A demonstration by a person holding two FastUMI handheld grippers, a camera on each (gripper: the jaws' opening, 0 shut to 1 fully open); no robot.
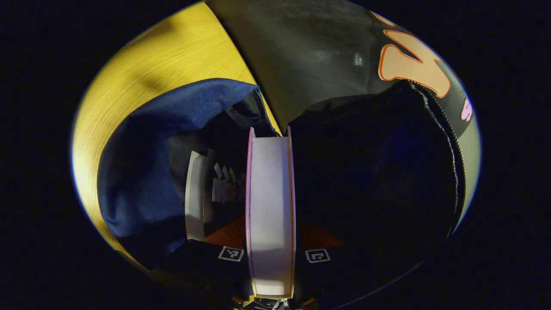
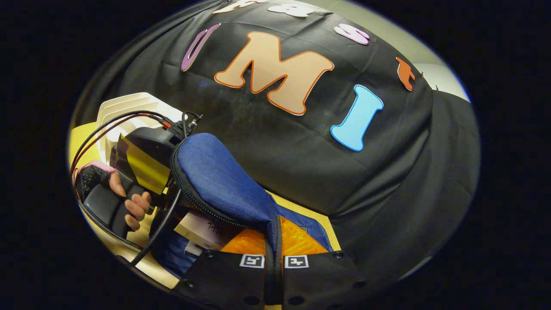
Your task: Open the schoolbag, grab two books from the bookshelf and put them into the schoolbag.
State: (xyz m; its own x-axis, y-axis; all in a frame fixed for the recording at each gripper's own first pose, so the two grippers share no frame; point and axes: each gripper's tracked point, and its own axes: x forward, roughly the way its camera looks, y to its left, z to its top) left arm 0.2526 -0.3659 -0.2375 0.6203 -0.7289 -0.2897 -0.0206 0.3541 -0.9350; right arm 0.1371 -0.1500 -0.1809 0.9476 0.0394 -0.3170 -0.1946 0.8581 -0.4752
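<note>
My left gripper [image 1: 271, 255] is shut on a book [image 1: 270, 193] with white page edges and pink covers, held upright in the mouth of the blue schoolbag [image 1: 142, 172]. Deeper inside the bag stands a second white book [image 1: 196, 193]. My right gripper [image 2: 274, 261] is shut on the edge of the schoolbag's zippered flap [image 2: 215, 176] and holds it up. In the right gripper view, a hand [image 2: 133, 206] grips the left gripper's housing [image 2: 146, 146] beyond the flap. Under the flap, the book [image 2: 202, 230] pokes into the bag.
The bag lies on a yellow wooden table [image 1: 172, 56], close to the black cloth wall [image 2: 301, 142]. A white bookshelf [image 2: 129, 105] stands behind the left gripper. Cables [image 2: 112, 120] loop from that gripper over the table.
</note>
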